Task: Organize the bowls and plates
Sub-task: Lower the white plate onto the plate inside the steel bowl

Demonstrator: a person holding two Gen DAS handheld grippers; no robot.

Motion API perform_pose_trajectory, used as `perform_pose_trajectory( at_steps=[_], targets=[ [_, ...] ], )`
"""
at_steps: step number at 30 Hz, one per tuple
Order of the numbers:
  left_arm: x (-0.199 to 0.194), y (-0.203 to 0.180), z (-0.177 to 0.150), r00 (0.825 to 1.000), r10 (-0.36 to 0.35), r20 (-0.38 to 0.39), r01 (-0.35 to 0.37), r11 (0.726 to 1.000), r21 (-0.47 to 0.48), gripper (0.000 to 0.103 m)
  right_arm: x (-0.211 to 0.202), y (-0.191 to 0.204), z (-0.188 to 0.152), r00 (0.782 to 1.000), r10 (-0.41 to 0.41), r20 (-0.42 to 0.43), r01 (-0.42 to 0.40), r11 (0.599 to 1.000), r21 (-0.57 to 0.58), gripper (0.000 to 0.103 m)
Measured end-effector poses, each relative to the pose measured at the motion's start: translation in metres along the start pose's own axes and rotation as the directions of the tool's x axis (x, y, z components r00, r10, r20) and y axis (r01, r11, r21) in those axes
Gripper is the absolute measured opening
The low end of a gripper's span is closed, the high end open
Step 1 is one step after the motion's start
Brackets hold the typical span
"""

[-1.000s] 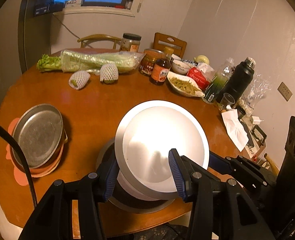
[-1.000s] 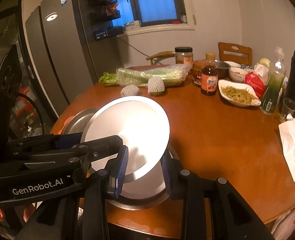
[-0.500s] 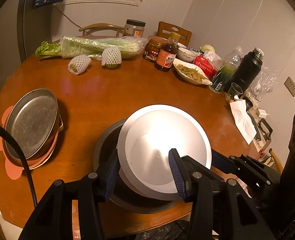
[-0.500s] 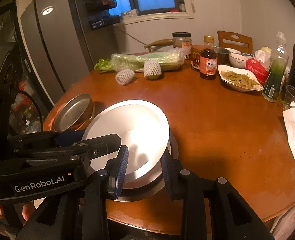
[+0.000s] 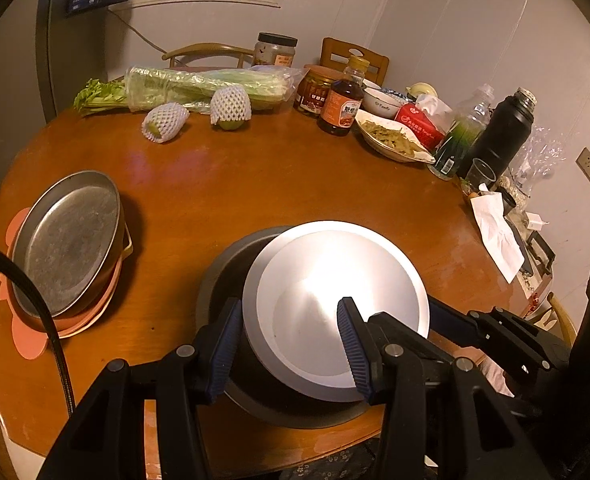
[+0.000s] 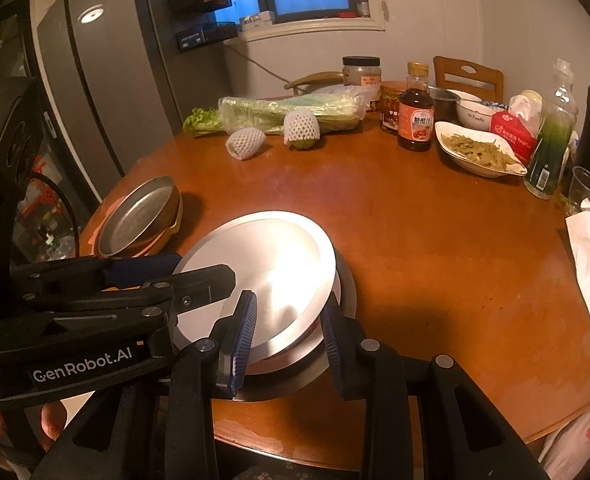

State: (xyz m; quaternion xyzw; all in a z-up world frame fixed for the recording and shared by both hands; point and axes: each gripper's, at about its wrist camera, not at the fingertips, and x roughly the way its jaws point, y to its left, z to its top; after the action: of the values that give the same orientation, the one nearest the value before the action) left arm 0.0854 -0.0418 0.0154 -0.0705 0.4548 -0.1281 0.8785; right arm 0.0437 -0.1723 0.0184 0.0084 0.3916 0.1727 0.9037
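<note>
The round wooden surface (image 5: 255, 184) carried food jars, bottles and bagged celery (image 5: 199, 88) along its far edge, leaving the near half for the dishes. At the near edge sat a dark metal dish (image 5: 231, 280), and over it the silver plate (image 5: 335, 304) was held tilted, apparently for stacking into that dish. At the left edge a steel pan (image 5: 67, 240) rested in a stack on an orange mat (image 5: 27, 340), probably sorted by kind. The left gripper (image 5: 291, 348) had its fingers spread wide, one either side of the plate's near rim; whether they pressed on it could not be established. The right gripper (image 6: 287, 332) straddled the rim likewise, fingers part open; contact was equally unclear. The right wrist view alone showed the left gripper's body reaching in beside the plate, and the gap beneath the raised rim. The left wrist view alone showed the dark dish's full width and the mat.
</note>
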Motion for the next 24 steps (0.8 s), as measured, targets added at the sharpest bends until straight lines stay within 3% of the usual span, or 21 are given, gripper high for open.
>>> perform_pose_trajectory(
  at_steps=[24],
  targets=[
    [0.0005, 0.0042, -0.0023, 0.999, 0.040, 0.000, -0.040, 0.999, -0.006, 0.049, 0.0026, 0.0016, -0.0007, 0.999, -0.040, -0.017, 0.040, 0.999, -0.011, 0.038]
  ],
)
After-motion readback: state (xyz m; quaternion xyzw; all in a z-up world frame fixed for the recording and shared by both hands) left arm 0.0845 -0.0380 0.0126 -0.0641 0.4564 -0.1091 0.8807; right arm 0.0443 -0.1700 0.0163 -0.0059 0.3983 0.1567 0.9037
